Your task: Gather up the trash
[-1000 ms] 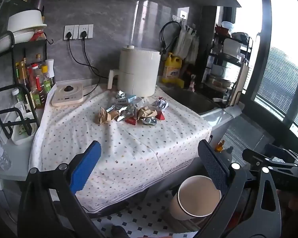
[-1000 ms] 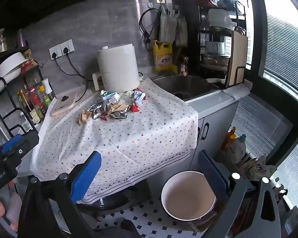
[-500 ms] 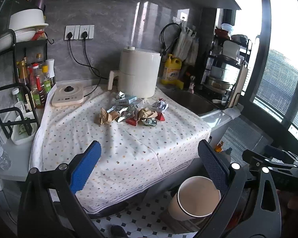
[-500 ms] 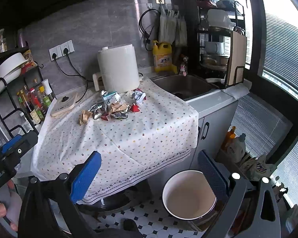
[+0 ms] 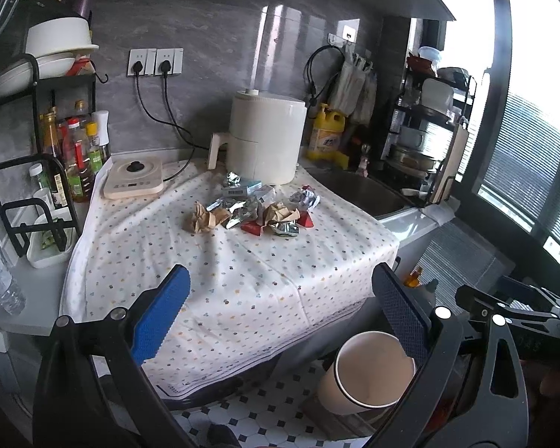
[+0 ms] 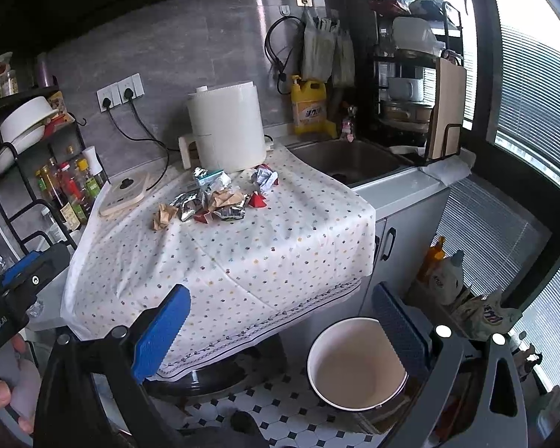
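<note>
So both your grippers hang with jaws spread wide and nothing between them — the left gripper (image 5: 280, 306) and the right gripper (image 6: 280, 313) are well short of the spotted tablecloth (image 5: 242, 272), above the paper bin (image 6: 356, 364) on the tiled floor. Nothing looks collected yet: the bin appears empty, and the crumpled wrappers (image 5: 250, 214) lie heaped mid-cloth, just in front of the white appliance (image 5: 267, 140). Around it — a small kitchen counter with a sink (image 6: 349, 160) to the right, a bottle rack at the left, blinds at the window.
</note>
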`<action>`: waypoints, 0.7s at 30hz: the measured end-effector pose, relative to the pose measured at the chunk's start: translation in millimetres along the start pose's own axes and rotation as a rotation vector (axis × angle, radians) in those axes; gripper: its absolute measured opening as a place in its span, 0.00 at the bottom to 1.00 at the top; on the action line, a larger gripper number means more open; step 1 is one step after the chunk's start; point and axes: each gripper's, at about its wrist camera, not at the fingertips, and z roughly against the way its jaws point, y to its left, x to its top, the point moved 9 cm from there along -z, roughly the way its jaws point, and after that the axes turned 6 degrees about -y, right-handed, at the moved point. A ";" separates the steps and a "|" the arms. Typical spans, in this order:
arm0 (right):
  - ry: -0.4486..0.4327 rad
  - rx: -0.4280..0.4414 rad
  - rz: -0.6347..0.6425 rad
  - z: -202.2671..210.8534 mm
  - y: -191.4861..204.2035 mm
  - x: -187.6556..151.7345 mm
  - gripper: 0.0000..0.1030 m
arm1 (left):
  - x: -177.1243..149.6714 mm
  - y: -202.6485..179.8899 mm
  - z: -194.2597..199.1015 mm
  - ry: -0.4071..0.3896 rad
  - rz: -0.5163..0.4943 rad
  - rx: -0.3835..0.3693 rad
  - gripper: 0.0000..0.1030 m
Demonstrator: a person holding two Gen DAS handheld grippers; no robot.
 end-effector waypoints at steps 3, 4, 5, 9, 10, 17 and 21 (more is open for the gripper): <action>-0.001 0.000 0.000 0.4 0.6 0.3 0.93 | 1.2 0.7 1.5 -0.003 0.001 0.003 0.94; -0.001 -0.001 0.000 0.9 0.5 0.5 0.93 | 1.7 1.0 1.2 -0.002 0.000 0.004 0.94; 0.001 0.001 0.002 0.4 0.6 0.7 0.93 | 1.9 0.9 1.6 -0.003 -0.001 0.004 0.94; -0.001 0.003 0.001 1.7 1.0 1.1 0.93 | 2.3 0.6 2.5 -0.001 0.001 0.002 0.94; -0.003 0.003 0.003 1.5 0.2 1.7 0.93 | 2.5 0.1 3.0 -0.003 -0.003 0.002 0.94; -0.008 0.012 0.000 3.6 -0.9 0.8 0.93 | 3.5 -2.2 3.6 -0.003 -0.005 0.005 0.94; -0.025 0.002 0.023 5.8 -0.6 3.7 0.93 | 3.3 -3.4 3.9 -0.001 -0.011 0.011 0.94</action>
